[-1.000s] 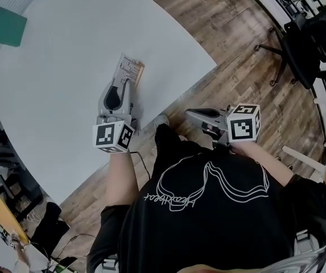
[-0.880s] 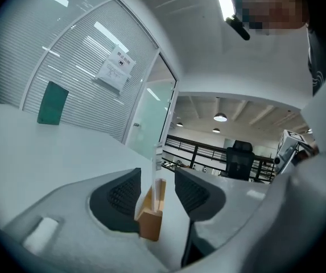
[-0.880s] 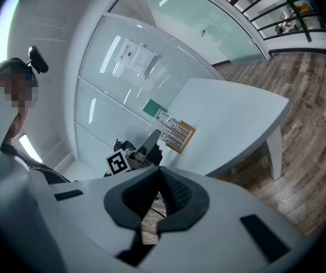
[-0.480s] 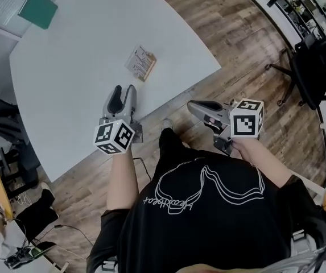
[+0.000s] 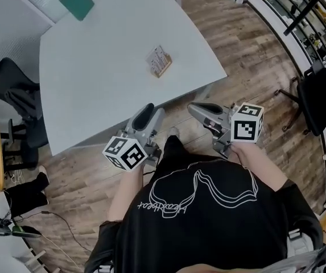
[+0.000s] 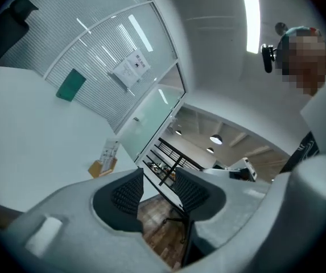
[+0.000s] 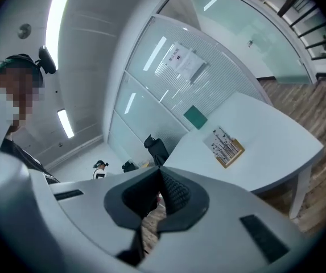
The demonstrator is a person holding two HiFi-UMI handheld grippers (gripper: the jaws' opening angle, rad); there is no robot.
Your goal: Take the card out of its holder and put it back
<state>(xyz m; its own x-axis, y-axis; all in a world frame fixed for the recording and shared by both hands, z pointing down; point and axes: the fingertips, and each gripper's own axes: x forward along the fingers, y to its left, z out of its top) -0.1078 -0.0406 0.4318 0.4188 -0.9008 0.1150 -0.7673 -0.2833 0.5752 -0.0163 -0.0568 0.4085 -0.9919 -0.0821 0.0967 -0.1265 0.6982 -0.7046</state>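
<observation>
Leaves white printed card (image 5: 157, 56) standing in tan wooden holder (image 5: 163, 70) on pale grey tabletop (image 5: 103, 73). Pulls left gripper (image 5: 153, 110) back to 6 o'clock of it, jaws wide, empty, just closing. Keeps right gripper (image 5: 197, 108) jaws together, empty.

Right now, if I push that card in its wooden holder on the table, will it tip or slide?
The card looks thin, so probably light and a bit bendy. It stands taller than its small wooden holder, so a high push may tip it. The white table looks smooth; a low push likely slides it.
</observation>
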